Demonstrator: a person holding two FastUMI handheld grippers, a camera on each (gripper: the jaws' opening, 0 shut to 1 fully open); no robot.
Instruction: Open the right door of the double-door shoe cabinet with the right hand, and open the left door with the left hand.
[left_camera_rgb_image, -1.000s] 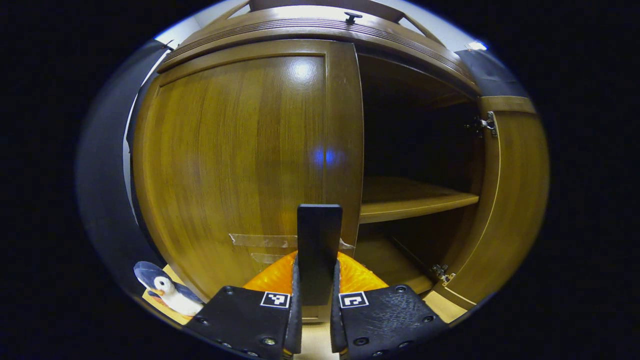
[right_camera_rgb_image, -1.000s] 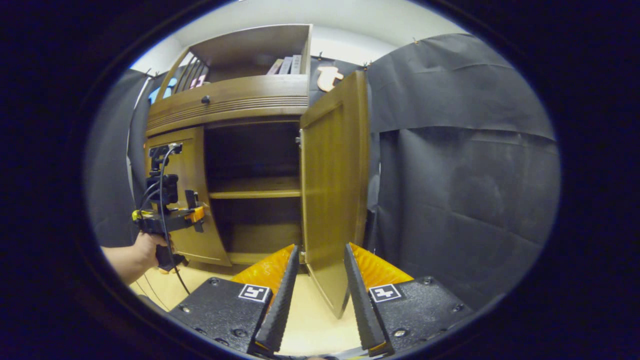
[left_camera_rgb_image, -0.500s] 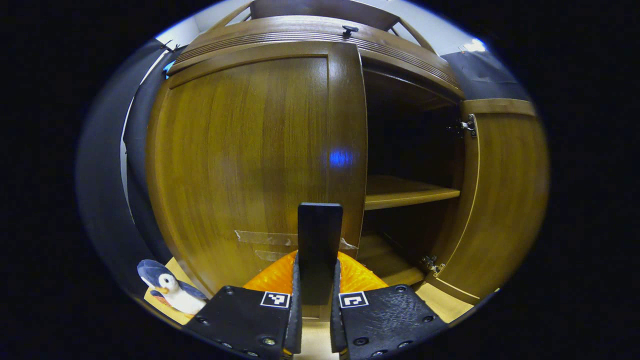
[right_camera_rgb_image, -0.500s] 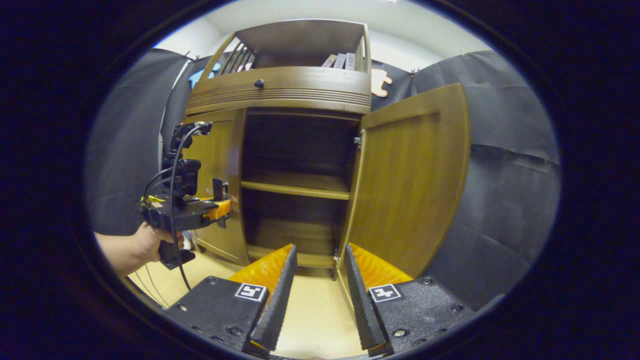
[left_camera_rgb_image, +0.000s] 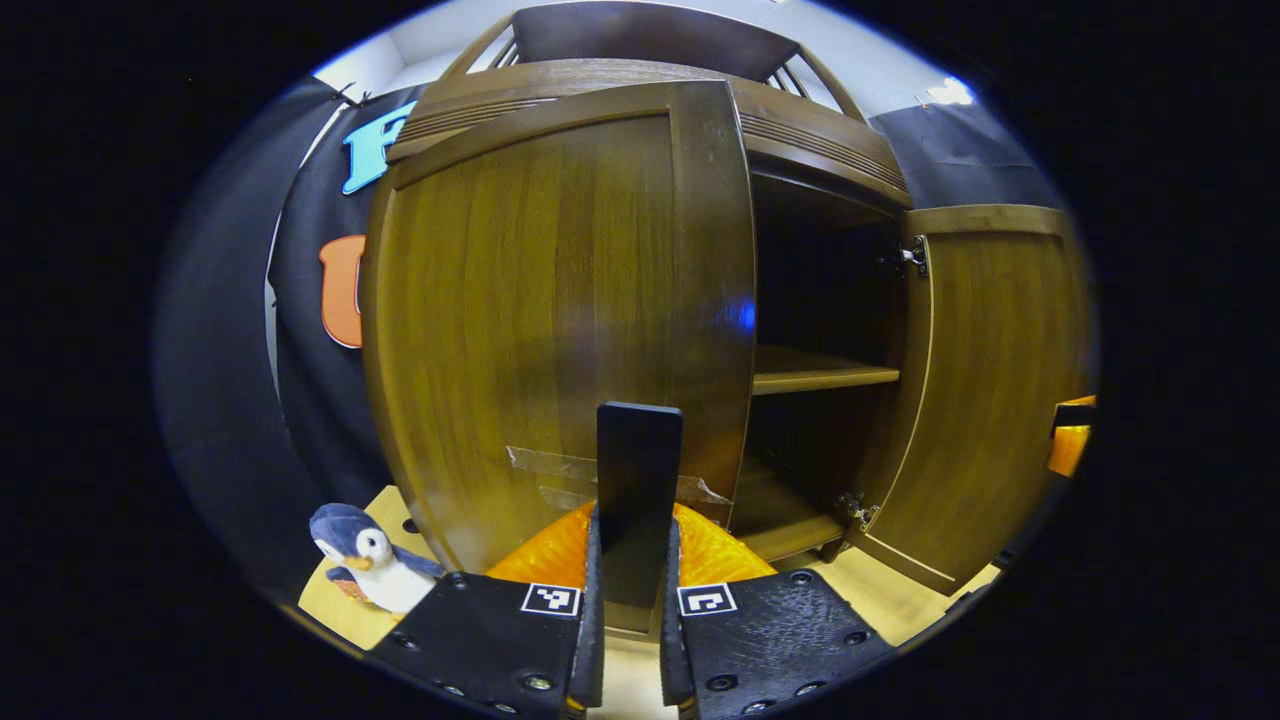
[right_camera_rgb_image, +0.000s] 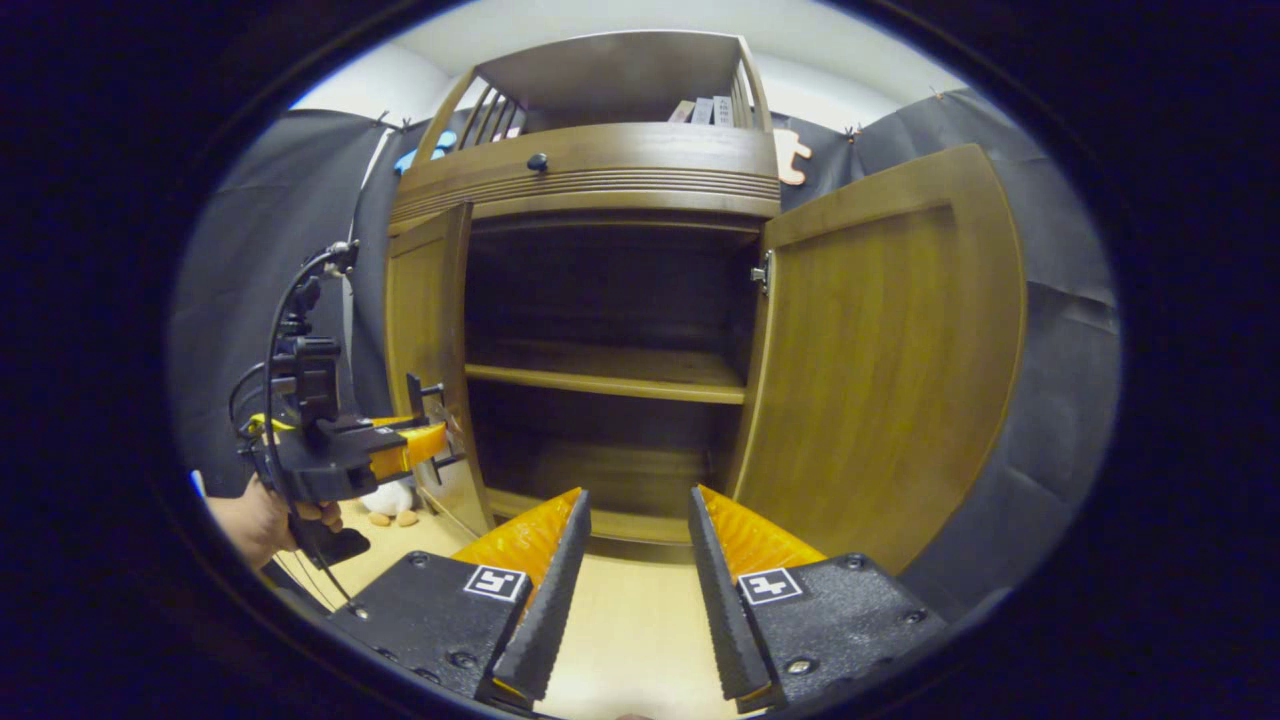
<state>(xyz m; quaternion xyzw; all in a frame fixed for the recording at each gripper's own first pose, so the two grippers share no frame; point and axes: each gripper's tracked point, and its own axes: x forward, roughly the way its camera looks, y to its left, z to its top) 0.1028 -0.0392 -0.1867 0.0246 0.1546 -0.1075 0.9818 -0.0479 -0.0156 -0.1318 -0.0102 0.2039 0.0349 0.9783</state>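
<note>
I see the shoe cabinet (right_camera_rgb_image: 590, 180) w/ both doors swung out. Inside it's dark, one shelf (right_camera_rgb_image: 610, 378) across the middle, nothing I can make out on it or under it. On top is an open rack w/ a few books (right_camera_rgb_image: 703, 110).

The right door (right_camera_rgb_image: 885, 350) is wide open, well apart from my right gripper (right_camera_rgb_image: 632, 560), whose fingers are spread w/ nothing between them.

The left door (left_camera_rgb_image: 570, 300) is part open. My left gripper (left_camera_rgb_image: 632, 560) is clenched on the door's dark handle (left_camera_rgb_image: 638, 490), one finger on each side. Clear tape (left_camera_rgb_image: 560, 465) is stuck on the door by the handle.

In the right gripper view, a hand (right_camera_rgb_image: 262, 518) holds the left gripper at the door's edge.

A toy penguin (left_camera_rgb_image: 375, 558) sits on the floor (right_camera_rgb_image: 625, 640) just beside the left door.
</note>
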